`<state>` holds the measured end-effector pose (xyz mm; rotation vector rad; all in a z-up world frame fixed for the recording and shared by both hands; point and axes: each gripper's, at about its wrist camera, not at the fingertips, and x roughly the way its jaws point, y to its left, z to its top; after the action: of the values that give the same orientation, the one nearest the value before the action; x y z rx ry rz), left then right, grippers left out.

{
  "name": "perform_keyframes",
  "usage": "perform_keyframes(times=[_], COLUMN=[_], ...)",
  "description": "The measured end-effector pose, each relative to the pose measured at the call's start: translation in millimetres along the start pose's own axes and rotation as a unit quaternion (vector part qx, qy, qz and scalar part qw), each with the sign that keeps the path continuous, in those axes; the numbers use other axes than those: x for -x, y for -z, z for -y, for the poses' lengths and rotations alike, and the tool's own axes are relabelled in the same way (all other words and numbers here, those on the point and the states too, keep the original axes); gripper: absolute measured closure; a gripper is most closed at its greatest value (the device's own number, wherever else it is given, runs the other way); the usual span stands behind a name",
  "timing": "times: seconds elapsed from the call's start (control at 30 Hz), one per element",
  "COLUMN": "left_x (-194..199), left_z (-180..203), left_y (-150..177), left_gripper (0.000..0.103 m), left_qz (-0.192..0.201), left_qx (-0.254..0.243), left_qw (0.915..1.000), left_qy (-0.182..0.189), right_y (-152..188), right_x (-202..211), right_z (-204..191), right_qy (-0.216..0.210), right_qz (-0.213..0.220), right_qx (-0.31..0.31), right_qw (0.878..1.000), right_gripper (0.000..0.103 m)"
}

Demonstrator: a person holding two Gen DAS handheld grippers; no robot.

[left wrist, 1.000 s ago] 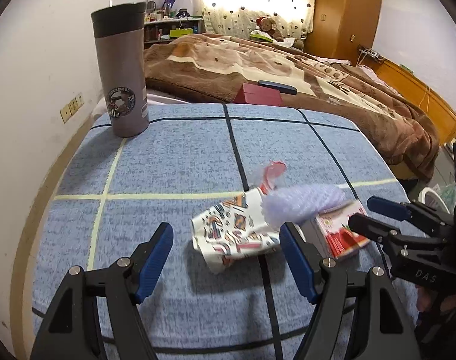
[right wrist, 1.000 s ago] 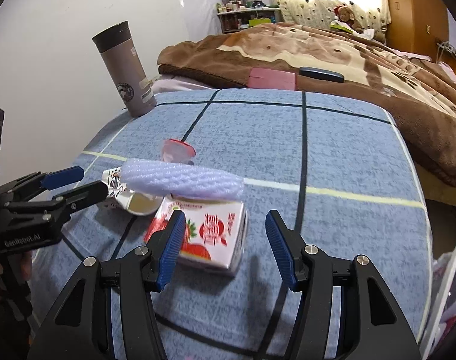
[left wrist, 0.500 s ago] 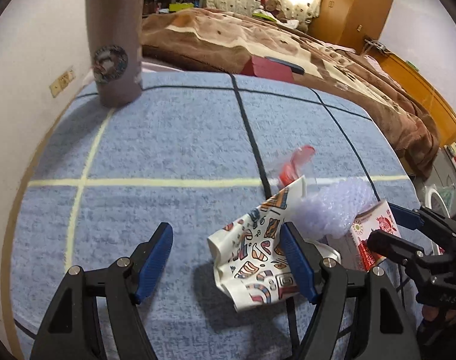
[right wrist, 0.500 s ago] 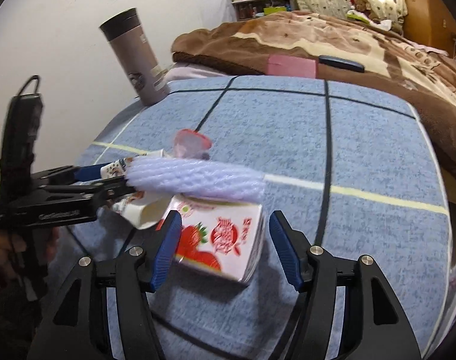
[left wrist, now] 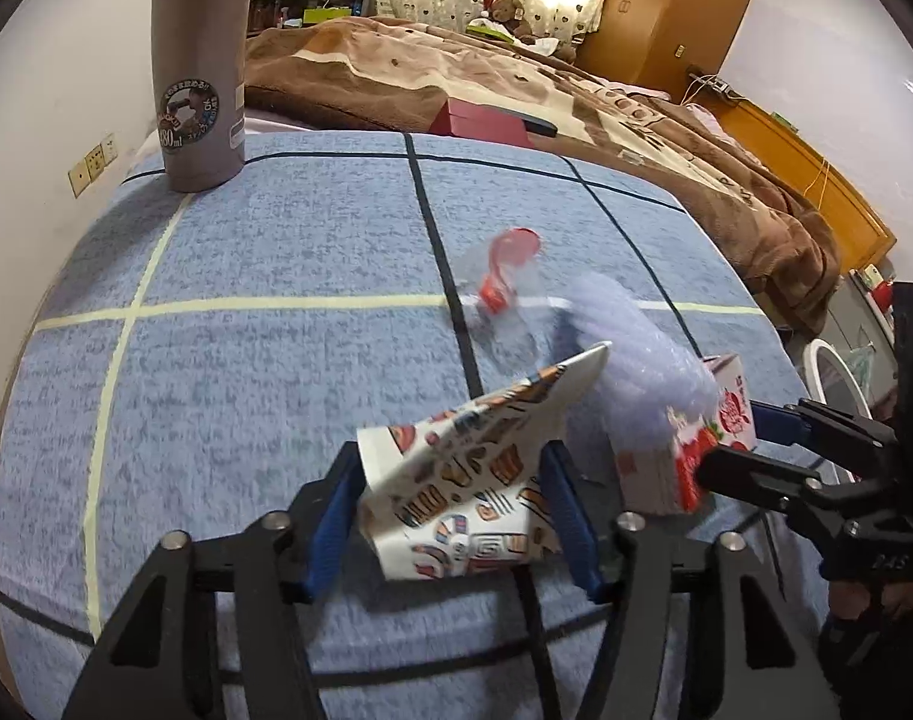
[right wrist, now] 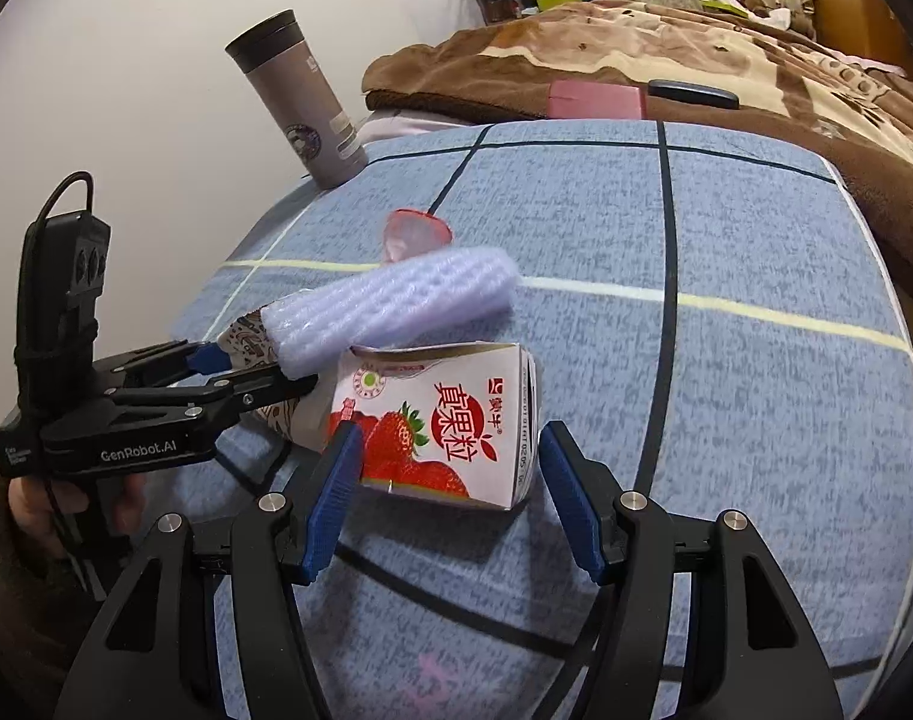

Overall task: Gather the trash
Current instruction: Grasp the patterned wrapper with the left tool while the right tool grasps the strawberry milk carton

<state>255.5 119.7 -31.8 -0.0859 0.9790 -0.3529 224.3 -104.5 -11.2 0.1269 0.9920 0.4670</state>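
1. the blue cloth-covered bench (left wrist: 264, 360) with dark and pale yellow grid lines carries all the trash; a brown blanketed bed (left wrist: 516, 90) lies past its far edge.
2. a tall grey metal flask with a black lid (right wrist: 300, 102) stands upright at the far left corner of the bench, well apart from the strawberry milk carton.
3. the white and red strawberry milk carton (right wrist: 444, 420) lies on its side near the front of the bench; this is the landmark.
4. the right gripper (right wrist: 447, 498) straddles the carton, jaws wide, with the right pad clearly off it; whether the left pad touches i cannot tell.
5. a pale lilac foam net sleeve (right wrist: 390, 306) lies across the top of the carton, tilted.
6. a crumpled white paper cup with a coloured pattern (left wrist: 474, 480) lies just left of the carton, under the sleeve's end.
7. the left gripper (left wrist: 453, 510) has just been closing its jaws, and the cup sits between them with both pads (left wrist: 561, 510) against its sides.
8. a clear plastic wrapper with a red edge (right wrist: 414, 234) lies just behind the carton.
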Motion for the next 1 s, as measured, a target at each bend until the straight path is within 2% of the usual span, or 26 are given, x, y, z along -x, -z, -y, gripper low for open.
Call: perform_keyframes(times=[0.2, 0.37, 0.5, 0.53, 0.67, 0.8, 0.9, 0.97, 1.0], left_x=[15.2, 27.8, 34.1, 34.8, 34.5, 34.9, 36.1, 38.7, 41.2], left_z=[-3.0, -13.5, -19.4, -19.6, -14.7, -5.6, -4.4, -8.9, -10.4], left_y=[10.6, 23.8, 33.5, 35.8, 43.6, 49.7, 51.4, 48.6, 47.5], left_gripper=[0.063, 0.065, 0.065, 0.065, 0.065, 0.065, 0.065, 0.064, 0.058], left_qz=[0.013, 0.025, 0.028, 0.025, 0.016, 0.007, 0.007, 0.011, 0.015], left_qx=[0.012, 0.045, 0.057, 0.058, 0.056, 0.043, 0.040, 0.043, 0.042], left_qw=[0.9997, 0.9984, 0.9977, 0.9978, 0.9983, 0.9991, 0.9991, 0.9989, 0.9988], left_qy=[-0.018, -0.024, -0.022, -0.018, -0.004, -0.001, -0.007, -0.015, -0.019], right_y=[12.5, 21.9, 26.1, 25.8, 22.4, 14.9, 6.3, 1.4, -2.2], right_x=[3.4, 0.8, 4.2, 6.0, 22.5, 27.9, 17.7, 13.8, 10.4], right_z=[-1.6, -11.5, -26.7, -28.2, -28.2, -21.0, -26.2, -31.1, -32.2], right_qy=[-0.006, -0.028, -0.049, -0.048, 0.013, 0.047, 0.054, 0.043, 0.032], right_qz=[-0.017, -0.042, -0.047, -0.044, 0.006, 0.048, 0.048, 0.051, 0.053], right_qx=[0.006, 0.004, 0.029, 0.036, 0.069, 0.091, 0.123, 0.153, 0.162], right_qw=[1.000, 0.999, 0.997, 0.997, 0.998, 0.994, 0.990, 0.986, 0.985], right_gripper=[0.041, 0.041, 0.041, 0.041, 0.041, 0.041, 0.041, 0.041, 0.041])
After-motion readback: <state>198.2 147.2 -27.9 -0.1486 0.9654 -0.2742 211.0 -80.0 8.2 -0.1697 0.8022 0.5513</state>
